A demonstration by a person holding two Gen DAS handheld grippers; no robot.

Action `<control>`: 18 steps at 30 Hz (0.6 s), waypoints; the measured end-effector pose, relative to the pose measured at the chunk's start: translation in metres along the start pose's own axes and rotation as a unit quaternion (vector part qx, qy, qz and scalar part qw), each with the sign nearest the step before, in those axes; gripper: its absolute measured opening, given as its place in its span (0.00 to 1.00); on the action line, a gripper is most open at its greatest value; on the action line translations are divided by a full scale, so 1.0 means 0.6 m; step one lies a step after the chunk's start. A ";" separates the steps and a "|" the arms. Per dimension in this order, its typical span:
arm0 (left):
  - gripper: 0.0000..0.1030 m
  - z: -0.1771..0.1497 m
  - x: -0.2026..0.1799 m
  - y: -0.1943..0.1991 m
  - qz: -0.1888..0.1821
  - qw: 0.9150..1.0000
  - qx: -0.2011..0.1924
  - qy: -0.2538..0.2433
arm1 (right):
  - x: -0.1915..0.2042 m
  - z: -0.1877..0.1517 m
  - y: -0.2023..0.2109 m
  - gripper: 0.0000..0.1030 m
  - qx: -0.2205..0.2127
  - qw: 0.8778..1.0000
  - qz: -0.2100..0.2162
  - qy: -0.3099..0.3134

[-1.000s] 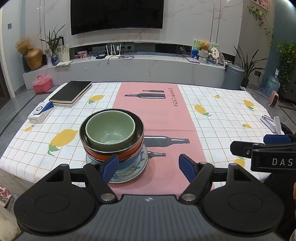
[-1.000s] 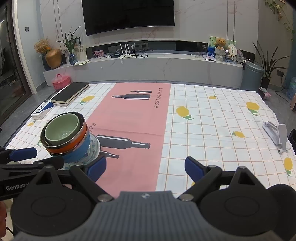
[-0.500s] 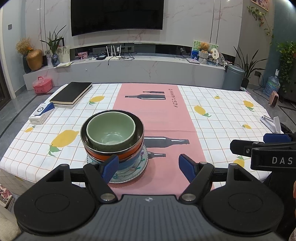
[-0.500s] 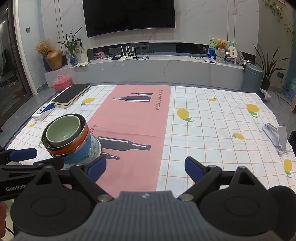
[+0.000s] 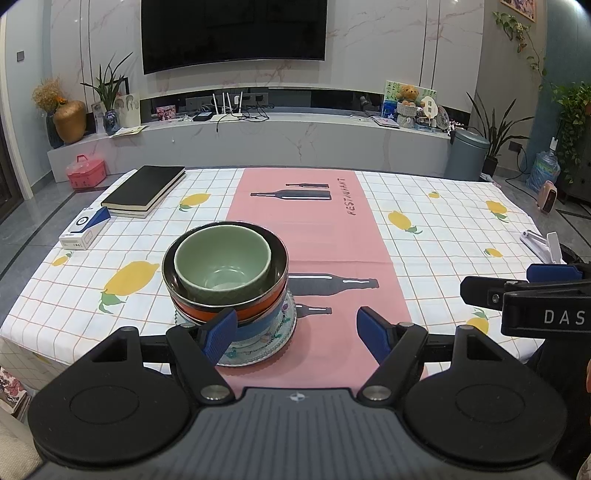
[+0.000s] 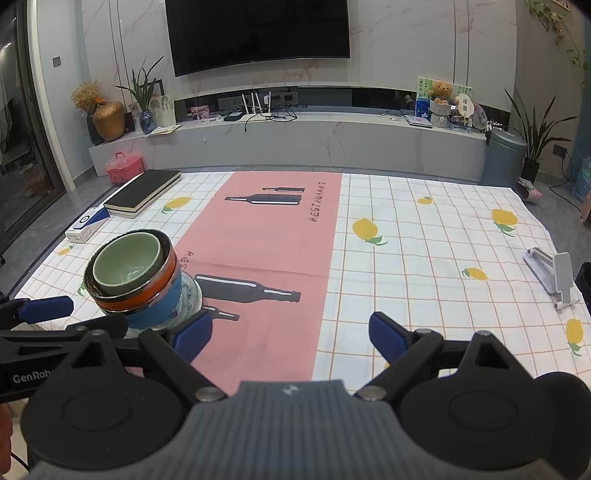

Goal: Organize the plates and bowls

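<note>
Looking through the left wrist camera, I see my left gripper (image 5: 295, 328) with its jaws spread wide and nothing between the blue pads (image 5: 221, 334). The stack of bowls (image 5: 225, 280) sits at the lower left of centre in that frame, just beyond the left pad, which overlaps its base in the picture; I cannot tell whether the pad touches it. A green bowl (image 5: 222, 264) is nested on top, inside a dark metal-rimmed bowl (image 5: 275, 254), with an orange bowl (image 5: 255, 314) and a blue bowl (image 5: 258, 330) below. All of them rest on a patterned plate (image 5: 284, 332), which lies on the tablecloth (image 5: 443, 229) where the white checked part meets the pink strip (image 5: 317, 240).

Through the right wrist camera, my right gripper (image 6: 290, 334) is also wide open and empty, over the near part of the cloth. Here the stack shows at the lower left of the frame, with the left gripper's arm crossing in front of it at the left edge.

At the upper left of the cloth in the left view lie a black book (image 5: 146, 186) and, nearer to me, a small blue and white box (image 5: 84, 229). A white stand (image 6: 552, 275) sits at the right edge of the cloth in the right view. A dark television (image 5: 232, 31) hangs on the far wall.
</note>
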State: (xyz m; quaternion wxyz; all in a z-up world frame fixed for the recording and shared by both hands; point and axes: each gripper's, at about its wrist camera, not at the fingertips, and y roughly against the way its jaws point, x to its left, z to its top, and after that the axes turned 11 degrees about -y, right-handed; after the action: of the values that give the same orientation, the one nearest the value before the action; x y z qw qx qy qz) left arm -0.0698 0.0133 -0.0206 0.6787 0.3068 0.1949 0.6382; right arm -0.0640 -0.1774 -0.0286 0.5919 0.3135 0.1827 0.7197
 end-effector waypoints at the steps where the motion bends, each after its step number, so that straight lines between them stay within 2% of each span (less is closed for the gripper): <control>1: 0.84 0.000 0.000 0.000 0.000 1.000 0.000 0.000 | 0.000 0.000 0.000 0.88 0.000 1.000 0.000 0.000; 18: 0.84 0.002 0.002 0.001 0.000 1.000 -0.001 0.001 | 0.001 0.004 0.003 0.88 -0.004 1.000 0.001 0.001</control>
State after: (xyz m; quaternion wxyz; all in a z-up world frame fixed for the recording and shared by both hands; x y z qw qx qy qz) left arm -0.0697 0.0141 -0.0192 0.6788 0.3061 0.1949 0.6384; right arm -0.0638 -0.1775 -0.0258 0.5926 0.3109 0.1800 0.7209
